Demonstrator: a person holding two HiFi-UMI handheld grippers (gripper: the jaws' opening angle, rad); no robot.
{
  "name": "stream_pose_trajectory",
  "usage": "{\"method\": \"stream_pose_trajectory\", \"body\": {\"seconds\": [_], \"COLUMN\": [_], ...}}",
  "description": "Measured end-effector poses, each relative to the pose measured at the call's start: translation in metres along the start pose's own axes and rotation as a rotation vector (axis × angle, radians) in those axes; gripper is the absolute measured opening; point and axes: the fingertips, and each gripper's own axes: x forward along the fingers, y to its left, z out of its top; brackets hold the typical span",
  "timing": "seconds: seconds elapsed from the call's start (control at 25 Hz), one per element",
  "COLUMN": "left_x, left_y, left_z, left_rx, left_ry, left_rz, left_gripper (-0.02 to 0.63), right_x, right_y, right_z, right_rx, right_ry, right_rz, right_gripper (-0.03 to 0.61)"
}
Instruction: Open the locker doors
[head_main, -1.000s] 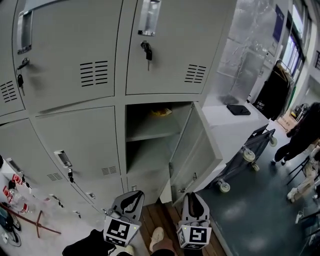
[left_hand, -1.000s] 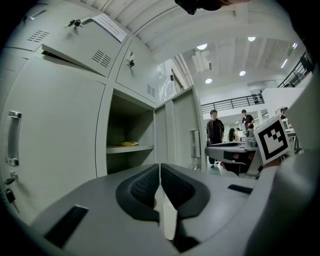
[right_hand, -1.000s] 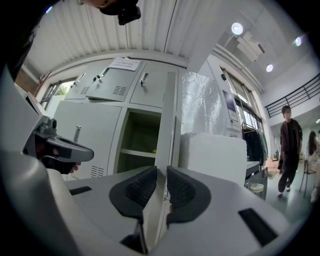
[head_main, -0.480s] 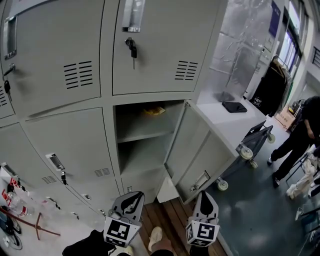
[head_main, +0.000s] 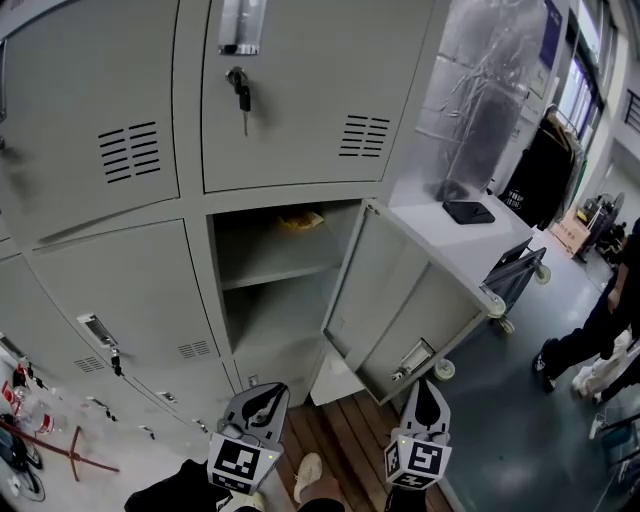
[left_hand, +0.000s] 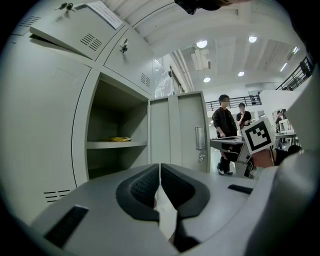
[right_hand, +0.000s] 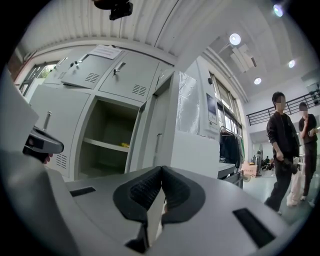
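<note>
The grey locker door (head_main: 400, 300) in the middle row stands swung out to the right, its latch handle (head_main: 413, 358) near the lower edge. Behind it the open compartment (head_main: 275, 300) shows a shelf with a yellow item (head_main: 300, 220). My right gripper (head_main: 425, 392) is just below the door's handle; in the right gripper view (right_hand: 161, 169) its jaws are shut with nothing between them, the door (right_hand: 155, 135) a little ahead to the left. My left gripper (head_main: 262, 400) is low in front of the compartment, also shut and empty (left_hand: 160, 166).
Closed lockers surround the open one; a key (head_main: 240, 95) hangs in the upper door. A white cabinet (head_main: 450, 240) with a black pad (head_main: 468, 212) stands right, a wheeled trolley (head_main: 510, 285) beside it. A person (head_main: 600, 330) walks at far right. Bottles (head_main: 20, 395) lie lower left.
The locker door has swung further out to the right. My right gripper has moved right along with it. The left gripper has shifted only slightly.
</note>
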Motion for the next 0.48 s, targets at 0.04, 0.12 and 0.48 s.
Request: {"method": "stream_pose_trajectory", "body": {"seconds": [0.04, 0.12, 0.48], "left_x": [0.003, 0.008, 0.028], "left_y": [0.0, 0.0, 0.0], "left_z": [0.0, -0.001, -0.004], "left_rx": [-0.002, -0.002, -0.01], "left_ry": [0.001, 0.003, 0.016], "left_rz": [-0.001, -0.004, -0.01], "left_gripper": [0.028, 0.028, 0.028], "right_x": [0.002, 0.006, 0.023], "right_y": [-0.003, -0.009, -0.028], "right_z": [-0.001, -0.002, -0.005], "right_rx": [0.0, -0.003, -0.015], "right_ry": [0.001, 0.003, 0.006], "right_rz": [-0.004, -0.012, -0.037], "right_gripper": [0.014, 0.014, 0.014]}}
